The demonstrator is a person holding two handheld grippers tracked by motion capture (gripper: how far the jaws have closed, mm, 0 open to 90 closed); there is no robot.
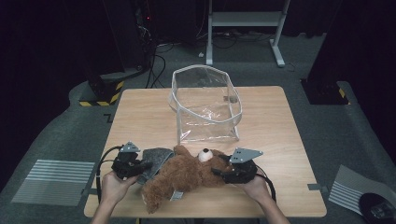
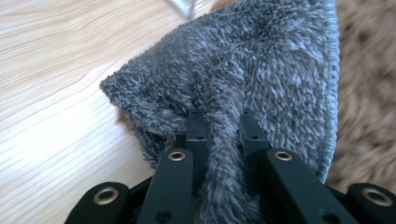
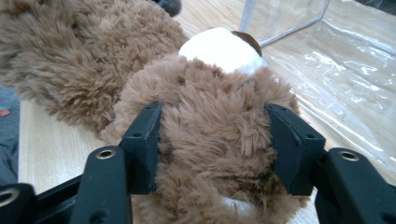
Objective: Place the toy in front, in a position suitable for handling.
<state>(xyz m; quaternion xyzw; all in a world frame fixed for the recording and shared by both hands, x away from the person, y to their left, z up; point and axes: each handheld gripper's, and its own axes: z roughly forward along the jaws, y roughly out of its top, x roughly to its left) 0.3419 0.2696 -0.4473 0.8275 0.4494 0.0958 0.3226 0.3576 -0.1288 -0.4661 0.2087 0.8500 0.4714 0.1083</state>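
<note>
Grasping step underway: teddy bear (image 1: 184, 175) is lying just in front of the clear bag (image 1: 205, 105). Left gripper (image 2: 219, 123) is pinching the grey cloth (image 2: 243, 70) tight at the bear's left. Right gripper (image 3: 212, 140) is clamping wide on the bear's head. Next move probably calls for lifting both together into the bag's open mouth.

Brown plush bear (image 1: 184, 175) and grey fleece cloth (image 1: 156, 161) at the near table edge.
The shaggy bear lies sprawled on its side, white muzzle (image 3: 219, 46) towards the far side; the fuzzy grey cloth (image 2: 243, 74) sits bunched, touching the bear's left flank, one fold pinched up off the wood.
</note>
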